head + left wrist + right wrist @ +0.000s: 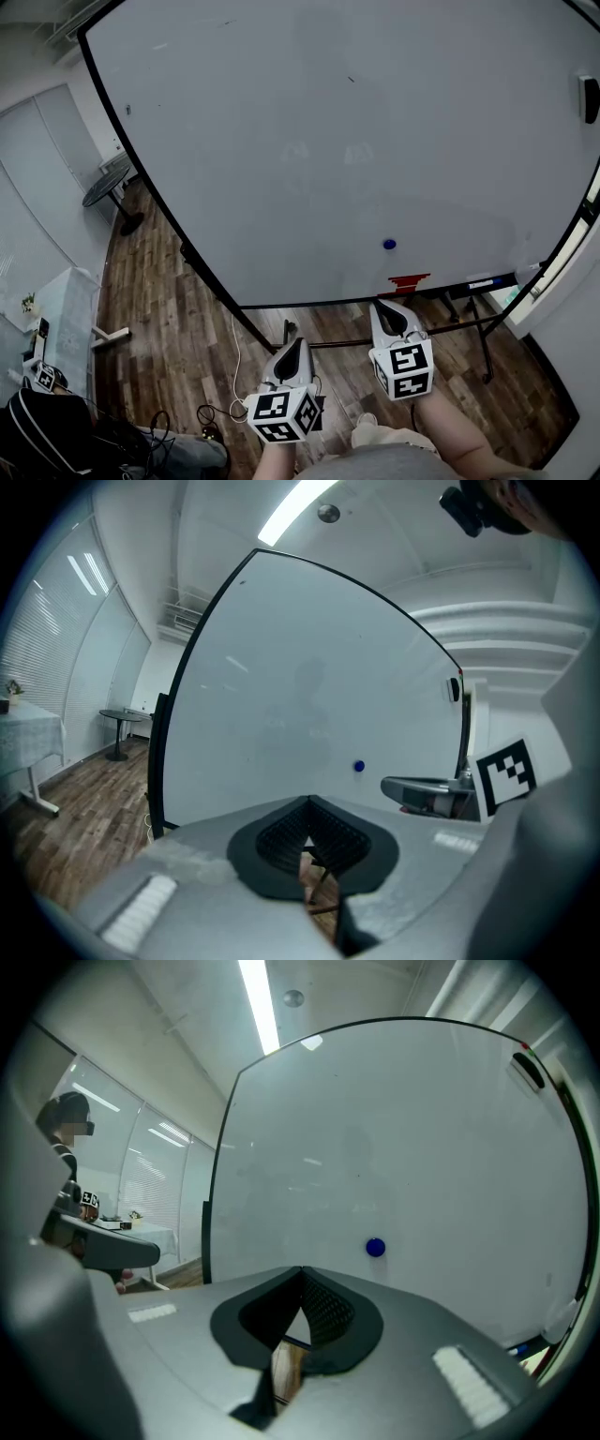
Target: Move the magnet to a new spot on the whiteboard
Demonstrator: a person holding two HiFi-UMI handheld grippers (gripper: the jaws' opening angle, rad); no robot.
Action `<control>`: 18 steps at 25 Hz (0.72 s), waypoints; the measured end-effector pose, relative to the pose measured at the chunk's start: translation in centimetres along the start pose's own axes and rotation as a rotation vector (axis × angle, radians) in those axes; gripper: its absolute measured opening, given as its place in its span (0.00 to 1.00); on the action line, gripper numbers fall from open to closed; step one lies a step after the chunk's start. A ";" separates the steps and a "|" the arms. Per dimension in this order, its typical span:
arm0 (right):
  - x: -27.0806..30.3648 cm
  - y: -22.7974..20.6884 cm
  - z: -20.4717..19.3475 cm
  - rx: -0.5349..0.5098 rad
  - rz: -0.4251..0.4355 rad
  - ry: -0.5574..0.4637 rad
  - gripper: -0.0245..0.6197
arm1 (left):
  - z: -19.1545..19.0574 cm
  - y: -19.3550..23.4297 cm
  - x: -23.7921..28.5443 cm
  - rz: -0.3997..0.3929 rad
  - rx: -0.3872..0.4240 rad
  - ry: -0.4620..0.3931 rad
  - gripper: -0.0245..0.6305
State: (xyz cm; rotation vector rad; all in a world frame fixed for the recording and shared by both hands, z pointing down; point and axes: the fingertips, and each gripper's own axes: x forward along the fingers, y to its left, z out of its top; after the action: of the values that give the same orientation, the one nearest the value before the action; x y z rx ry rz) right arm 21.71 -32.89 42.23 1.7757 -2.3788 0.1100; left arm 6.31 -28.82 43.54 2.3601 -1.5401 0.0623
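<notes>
Magnet [389,245] sits low on whiteboard [328,141], ahead of right gripper [385,307], slightly right of tips, untouched. Right jaws together, empty. Left gripper [300,343] also closed, empty, farther off. Risk: closed tips arrive unopened, shove magnet sideways instead of gripping.

Magnet [389,245] low on whiteboard [281,141], side table [105,187] left of it

— Where are my grippers sitting?
— I've got the left gripper [298,343] at six o'clock in the head view and the right gripper [384,307] at five, slightly farther forward. Both aim toward twelve.
— Jaws?
— I see both pairs pressed together at the tips, nothing between them.
</notes>
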 end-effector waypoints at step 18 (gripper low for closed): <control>-11.8 12.6 -1.1 0.040 0.134 -0.024 0.04 | -3.4 1.3 -15.1 0.043 -0.025 -0.005 0.04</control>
State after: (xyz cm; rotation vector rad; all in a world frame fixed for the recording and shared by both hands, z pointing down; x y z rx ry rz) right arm 13.04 -17.91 41.70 1.6422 -2.5281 0.1550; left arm -0.73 -15.00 43.88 2.3099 -1.5848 0.0464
